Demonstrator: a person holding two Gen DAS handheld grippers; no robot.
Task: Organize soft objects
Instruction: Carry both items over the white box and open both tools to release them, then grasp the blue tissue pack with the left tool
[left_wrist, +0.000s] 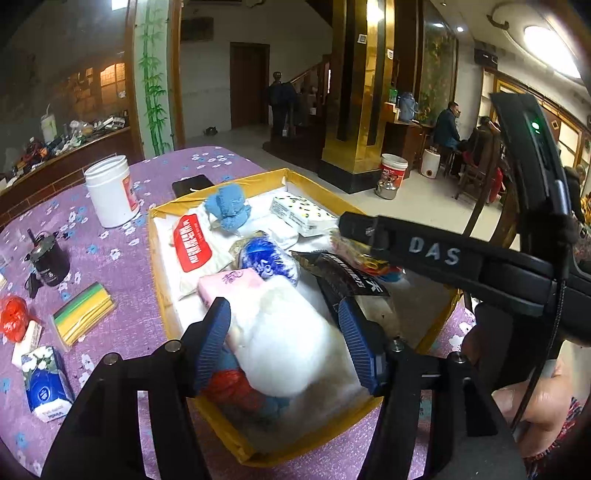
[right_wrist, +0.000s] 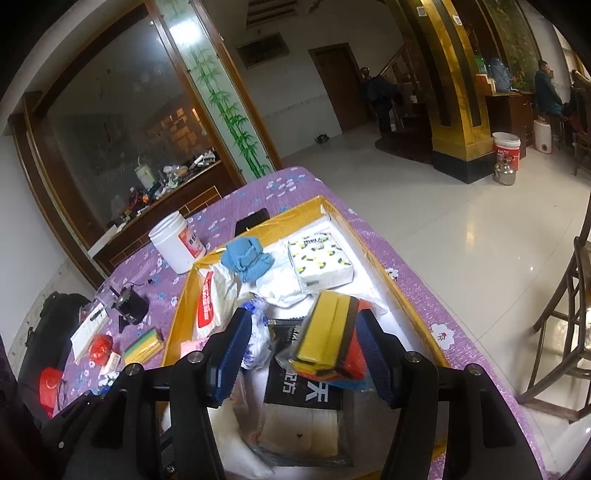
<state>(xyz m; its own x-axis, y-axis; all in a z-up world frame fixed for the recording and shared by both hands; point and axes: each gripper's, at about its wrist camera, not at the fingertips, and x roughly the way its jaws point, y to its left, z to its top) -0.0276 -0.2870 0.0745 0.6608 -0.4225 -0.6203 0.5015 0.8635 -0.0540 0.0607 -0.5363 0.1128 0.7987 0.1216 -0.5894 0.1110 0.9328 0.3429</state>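
Two grippers hover over the yellow-rimmed box (left_wrist: 162, 258): your left gripper (left_wrist: 284, 321) squeezes the squashy white fluff (left_wrist: 288, 343) mid-body, your right gripper (right_wrist: 306, 354) hangs unclenched around light sponges (right_wrist: 325, 328).

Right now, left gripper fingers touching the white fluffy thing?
Touching. Left wrist view: both blue fingers of the left gripper press against the white fluffy bundle over the yellow-rimmed box.

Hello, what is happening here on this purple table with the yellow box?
A person is sorting soft items into the yellow box with handheld tongs. The left tongs are around a white fluffy bundle over the box's near end. The right tongs are open around a bagged pack of sponges above the box. A striped sponge pack and a blue tissue pack lie outside on the tablecloth.
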